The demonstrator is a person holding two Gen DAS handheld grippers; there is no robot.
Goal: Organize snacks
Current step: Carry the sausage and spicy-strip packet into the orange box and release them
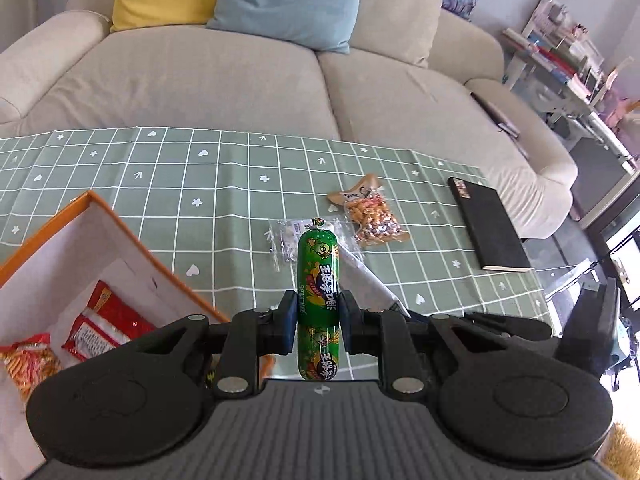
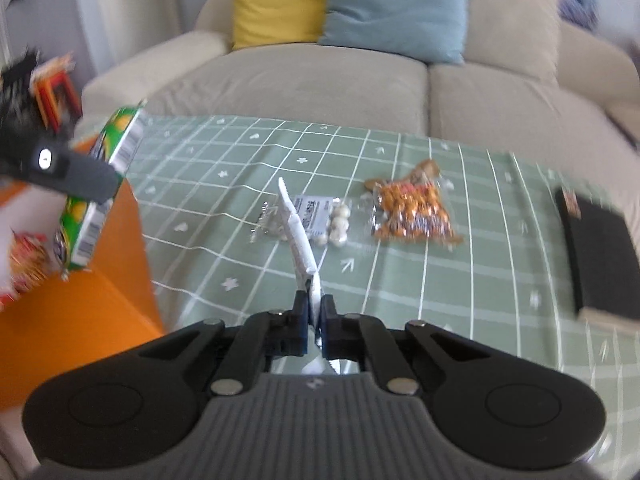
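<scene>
My left gripper (image 1: 318, 312) is shut on a green sausage stick (image 1: 318, 272), held upright above the green checked tablecloth (image 1: 180, 184), beside the orange box (image 1: 100, 208). The right wrist view shows that same stick (image 2: 104, 184) over the box's orange wall (image 2: 100, 280). My right gripper (image 2: 316, 316) is shut on a thin white packet (image 2: 298, 232), which stands on edge and pokes forward above the cloth. On the table lie a clear packet of white balls (image 2: 320, 220) and a bag of orange nuts (image 2: 412, 212).
Red and orange snack packets (image 1: 116, 316) lie inside the box. A black notebook (image 1: 488, 228) rests near the table's right edge. A beige sofa (image 1: 240, 80) with yellow and blue cushions runs along the far side. Shelves (image 1: 568, 52) stand at the right.
</scene>
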